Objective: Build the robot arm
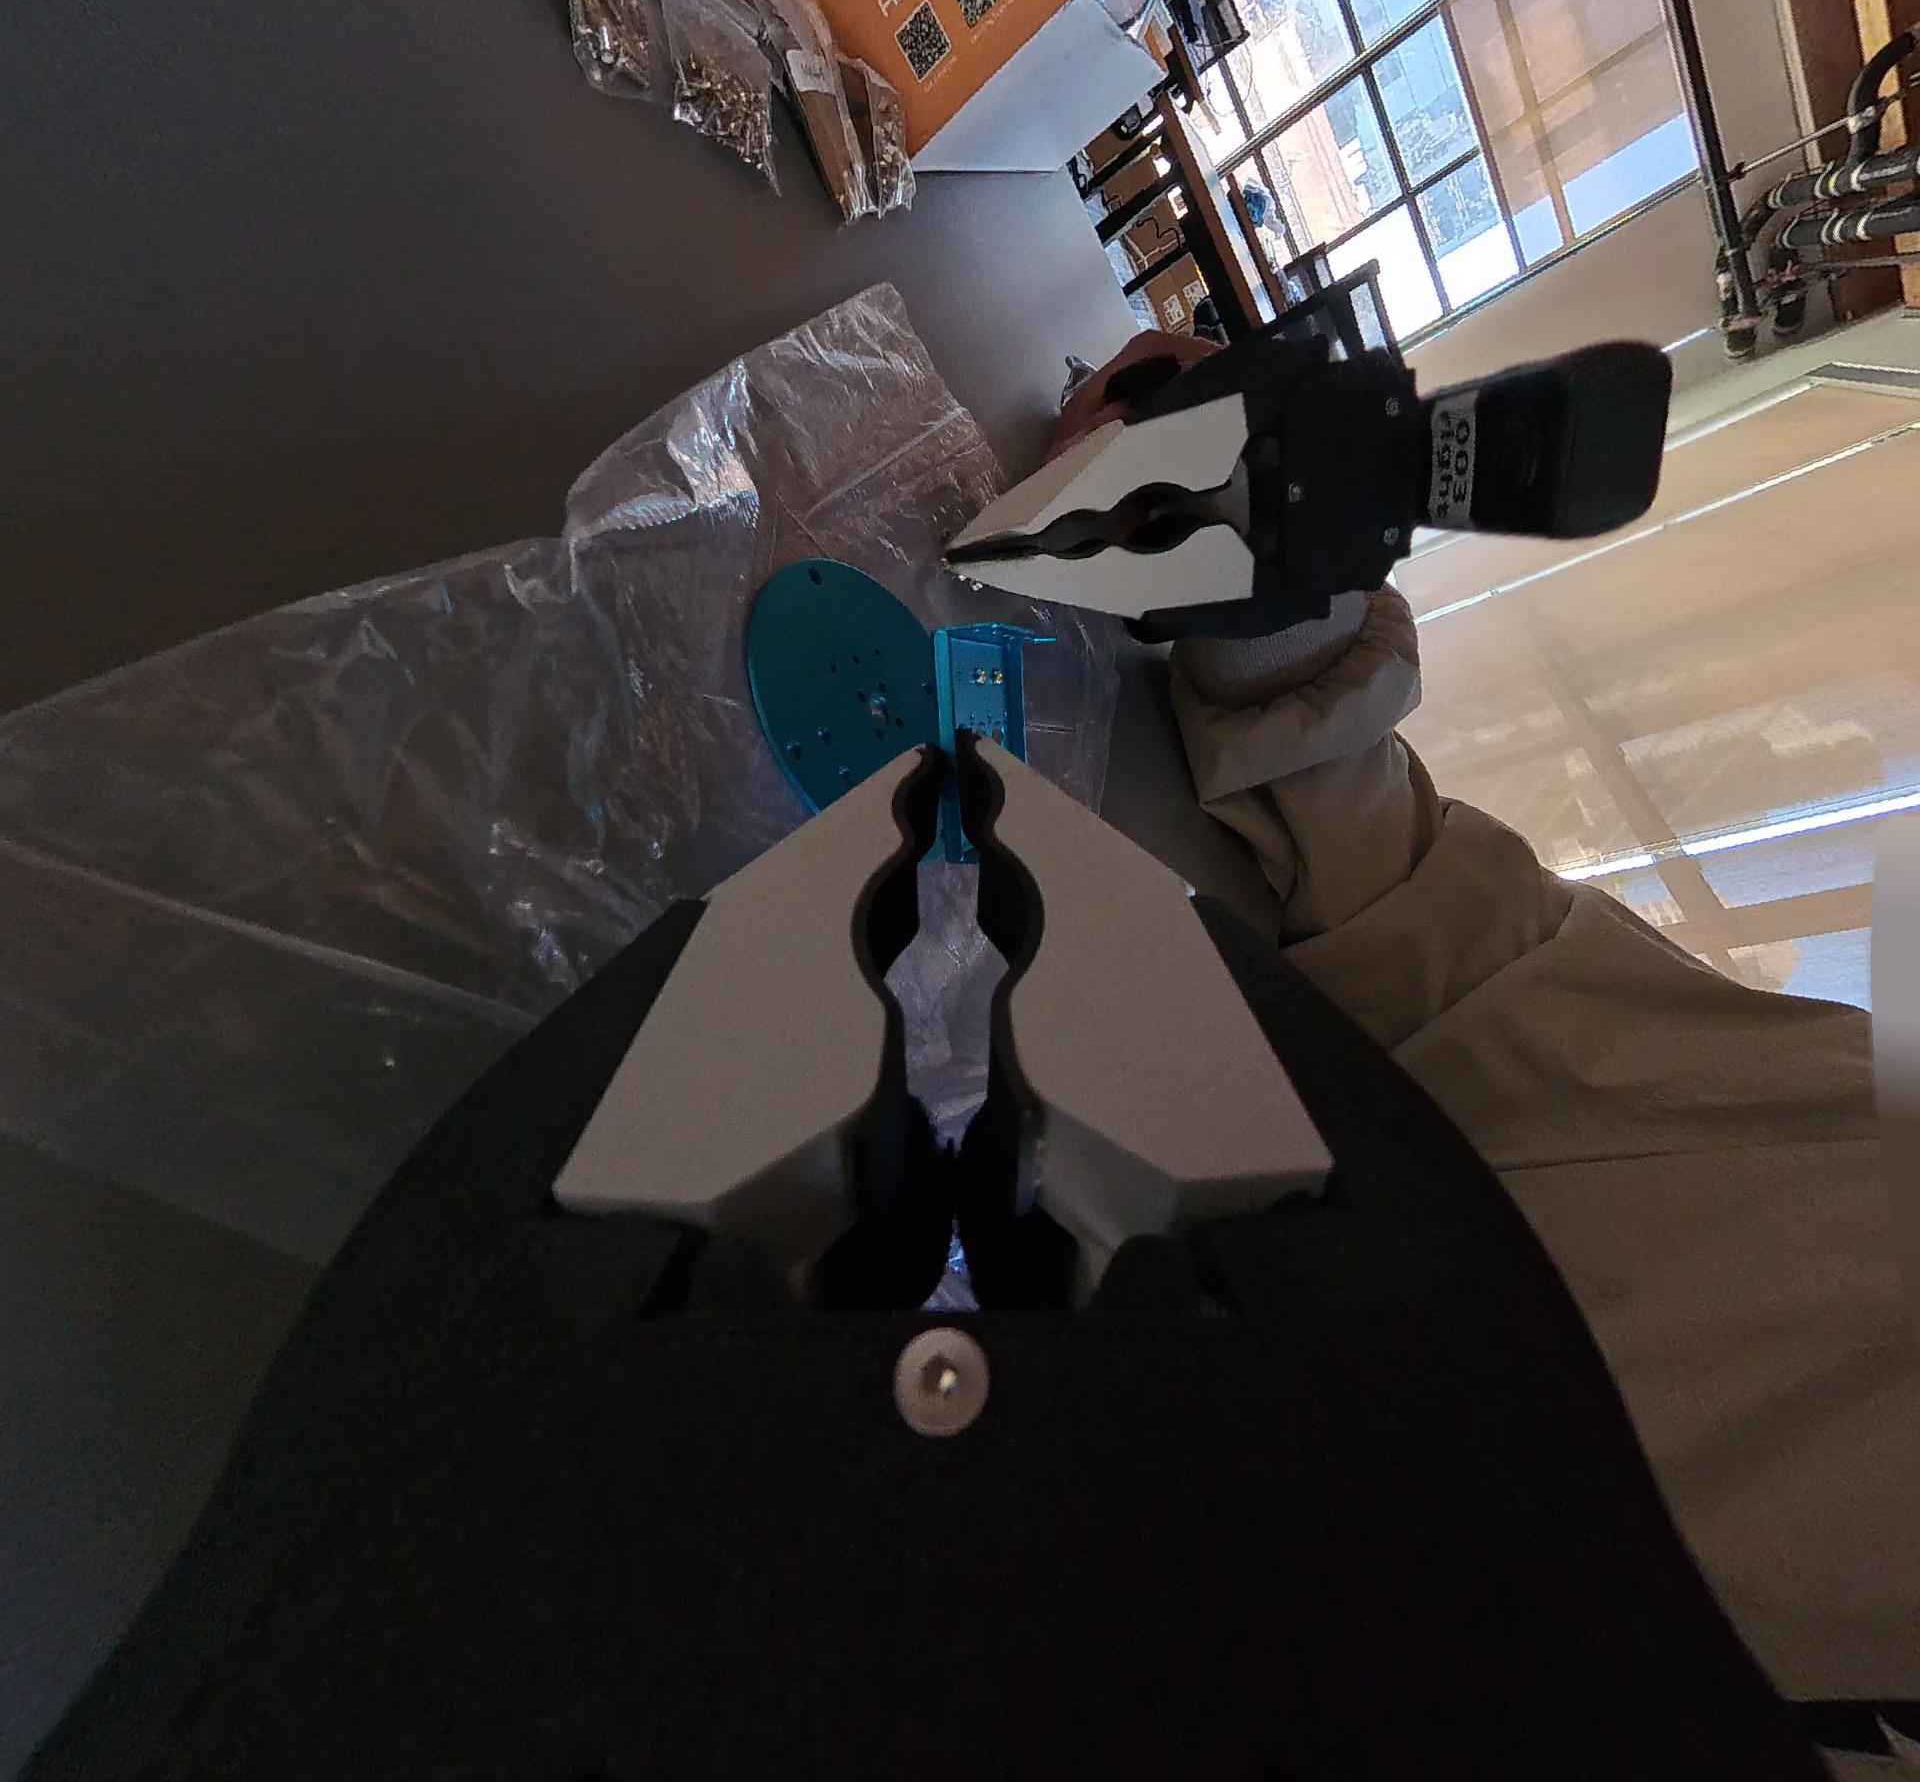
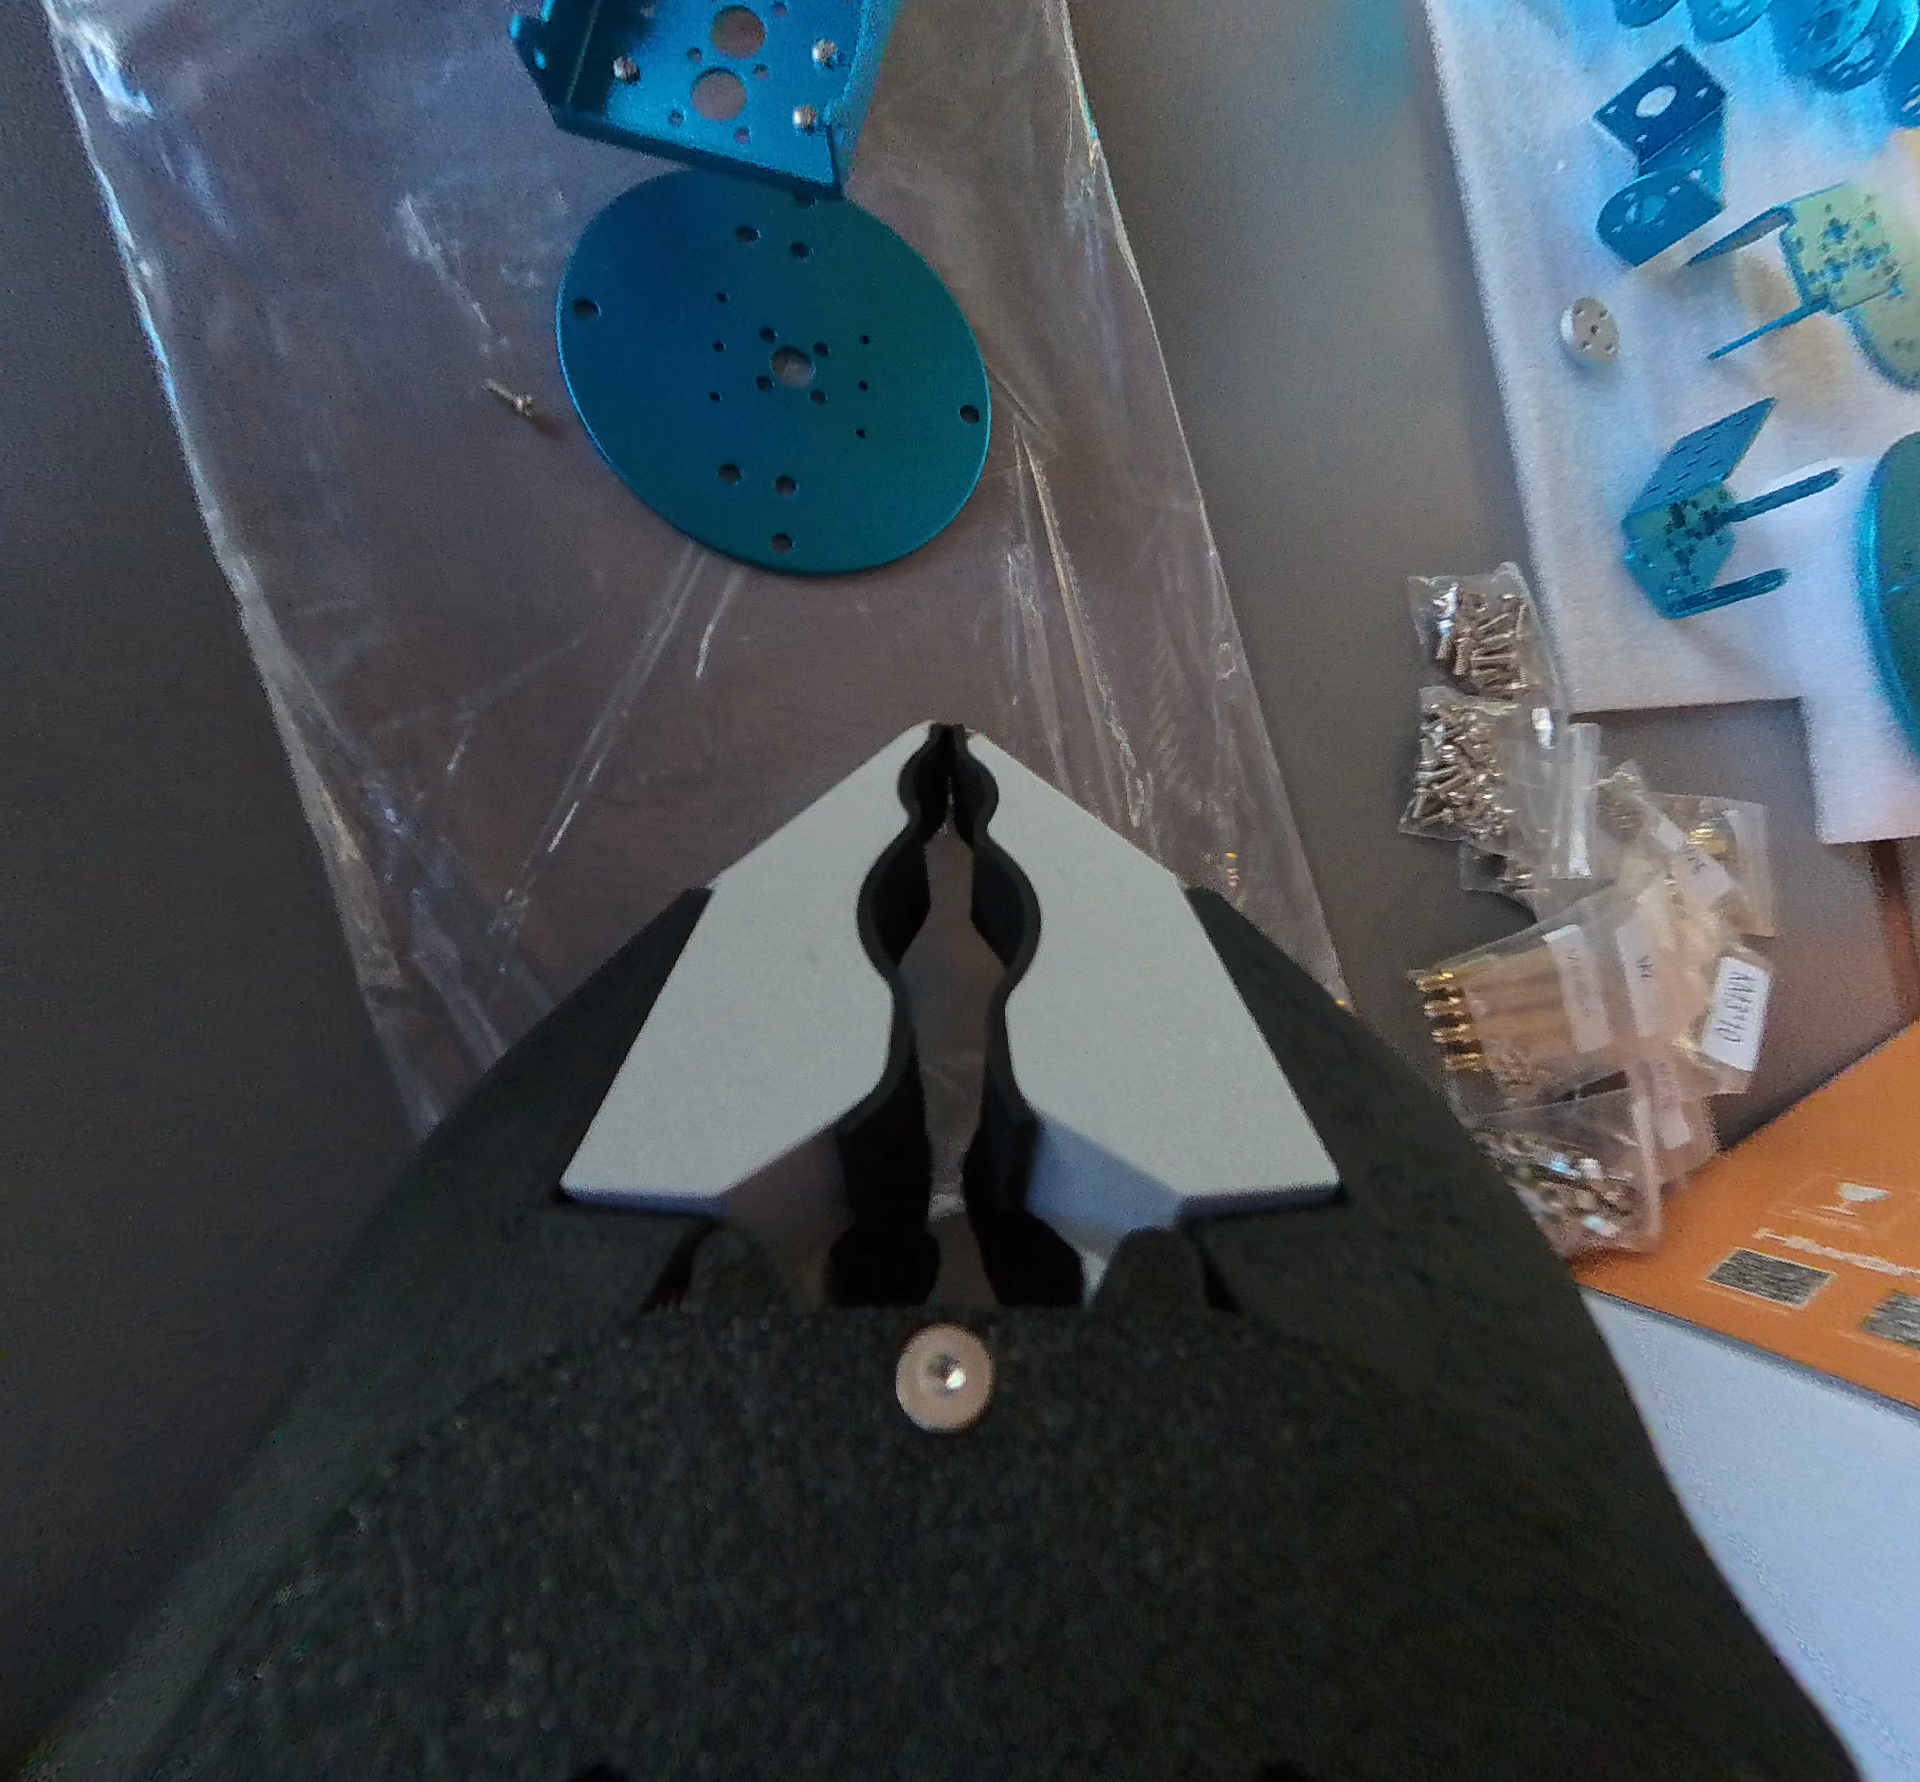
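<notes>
The left gripper (image 1: 954, 745) pinches 1 wall of a blue anodised metal U-bracket (image 1: 977, 693), a folded plate drilled with round holes and carrying small silver screws. In the right wrist view the bracket (image 2: 717, 39) sits tilted at top centre, its lower corner just above a flat round blue disc (image 2: 774, 371) drilled with many holes. The disc lies on a crinkled clear plastic sheet (image 2: 312, 382) spread over a matte grey table (image 2: 125, 693). A loose small screw (image 2: 511, 397) lies just left of the disc. The right gripper (image 2: 948, 733) is pressed together at its tips on something tiny that I cannot make out. At right are clear bags of screws (image 2: 1475, 693), more blue brackets (image 2: 1662, 163) on white foam, and an orange box (image 2: 1787, 1213).
</notes>
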`<state>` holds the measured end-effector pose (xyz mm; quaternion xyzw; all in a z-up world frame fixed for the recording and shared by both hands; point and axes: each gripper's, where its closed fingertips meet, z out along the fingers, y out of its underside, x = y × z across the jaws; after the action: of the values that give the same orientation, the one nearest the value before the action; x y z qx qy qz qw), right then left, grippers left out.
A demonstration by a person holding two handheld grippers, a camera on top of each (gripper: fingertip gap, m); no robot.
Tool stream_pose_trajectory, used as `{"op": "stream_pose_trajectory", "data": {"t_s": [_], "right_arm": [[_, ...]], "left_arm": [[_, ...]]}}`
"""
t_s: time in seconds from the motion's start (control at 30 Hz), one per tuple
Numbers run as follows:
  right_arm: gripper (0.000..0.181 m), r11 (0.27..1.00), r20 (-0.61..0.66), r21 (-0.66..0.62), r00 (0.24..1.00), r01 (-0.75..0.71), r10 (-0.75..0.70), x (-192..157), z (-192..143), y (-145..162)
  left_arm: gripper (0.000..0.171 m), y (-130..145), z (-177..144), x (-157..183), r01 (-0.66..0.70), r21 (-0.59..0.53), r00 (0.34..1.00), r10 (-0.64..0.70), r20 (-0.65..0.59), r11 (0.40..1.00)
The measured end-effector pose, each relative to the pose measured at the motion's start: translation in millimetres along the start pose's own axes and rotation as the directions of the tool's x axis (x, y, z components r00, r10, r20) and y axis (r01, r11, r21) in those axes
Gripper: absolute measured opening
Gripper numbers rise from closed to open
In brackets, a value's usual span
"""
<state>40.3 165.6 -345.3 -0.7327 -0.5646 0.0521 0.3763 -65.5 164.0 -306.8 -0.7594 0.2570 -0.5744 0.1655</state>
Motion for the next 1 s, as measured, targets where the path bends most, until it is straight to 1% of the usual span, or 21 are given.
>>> {"op": "stream_pose_trajectory", "data": {"t_s": [0.07, 0.1, 0.13, 0.23, 0.27, 0.3, 0.33, 0.4, 0.47, 0.5, 0.67, 0.9, 1.0], "right_arm": [[0.0, 0.997, 0.043, 0.019, 0.996, -0.079, 0.078, 1.2, -0.6, -1.7], [0.0, 0.991, 0.071, 0.052, 0.991, -0.121, 0.117, 1.5, -2.8, -6.4], [0.0, 0.981, 0.095, 0.092, 0.982, -0.169, 0.16, 3.1, -6.0, -12.4], [0.0, 0.939, 0.179, 0.157, 0.944, -0.306, 0.278, 7.2, -12.7, -23.7], [0.0, 0.926, 0.215, 0.163, 0.928, -0.34, 0.303, 6.0, -13.6, -25.5], [0.0, 0.923, 0.223, 0.148, 0.921, -0.355, 0.318, 6.0, -12.6, -23.1], [0.0, 0.929, 0.202, 0.128, 0.926, -0.348, 0.319, 7.2, -10.7, -18.8], [0.0, 0.951, 0.171, 0.109, 0.948, -0.289, 0.268, 3.6, -10.9, -15.1], [0.009, 0.968, 0.127, 0.076, 0.966, -0.237, 0.227, 3.2, -10.8, -10.7], [0.01, 0.972, 0.114, 0.077, 0.97, -0.222, 0.213, 2.8, -10.1, -11.3], [0.004, 0.986, 0.098, 0.033, 0.982, -0.163, 0.159, -2.1, 0.1, -6.0], [0.004, 0.987, 0.094, 0.015, 0.983, -0.162, 0.16, -0.4, 1.7, -2.2], [0.003, 0.984, 0.111, 0.012, 0.978, -0.178, 0.175, -1.4, 2.8, -0.7]], "left_arm": [[0.001, 0.1, 0.1, -0.1, -0.002, 0.0, 1.0, 0.002, 0.002, 1.0], [0.001, 0.1, 0.1, -0.1, -0.002, 0.0, 1.0, 0.002, 0.002, 1.0], [0.001, 0.0, 0.1, -0.2, -0.003, 0.0, 1.0, 0.003, 0.002, 1.0], [0.001, 0.1, 0.2, -0.1, -0.003, 0.0, 1.0, 0.003, 0.002, 1.0], [0.001, 0.0, 0.2, 0.1, -0.003, 0.001, 1.0, 0.003, 0.002, 1.0], [0.001, 0.2, 0.2, 0.4, -0.003, 0.0, 1.0, 0.003, 0.0, 1.0], [0.001, 0.5, 0.4, 0.7, -0.003, -0.002, 1.0, 0.003, -0.001, 1.0], [0.001, 0.9, 0.7, 0.9, -0.006, -0.003, 1.0, 0.006, 0.0, 1.0], [0.001, 1.0, 0.8, 0.9, -0.006, -0.004, 1.0, 0.006, -0.001, 1.0], [0.001, 0.8, 0.8, 0.7, -0.005, -0.003, 1.0, 0.005, -0.001, 1.0], [0.001, 0.5, 0.6, 0.5, -0.004, -0.002, 1.0, 0.004, 0.0, 1.0], [0.001, 1.1, 0.9, 1.1, -0.004, -0.006, 1.0, 0.004, -0.003, 1.0], [0.002, 1.8, 1.4, 1.6, -0.006, -0.009, 1.0, 0.006, -0.004, 1.0]]}}
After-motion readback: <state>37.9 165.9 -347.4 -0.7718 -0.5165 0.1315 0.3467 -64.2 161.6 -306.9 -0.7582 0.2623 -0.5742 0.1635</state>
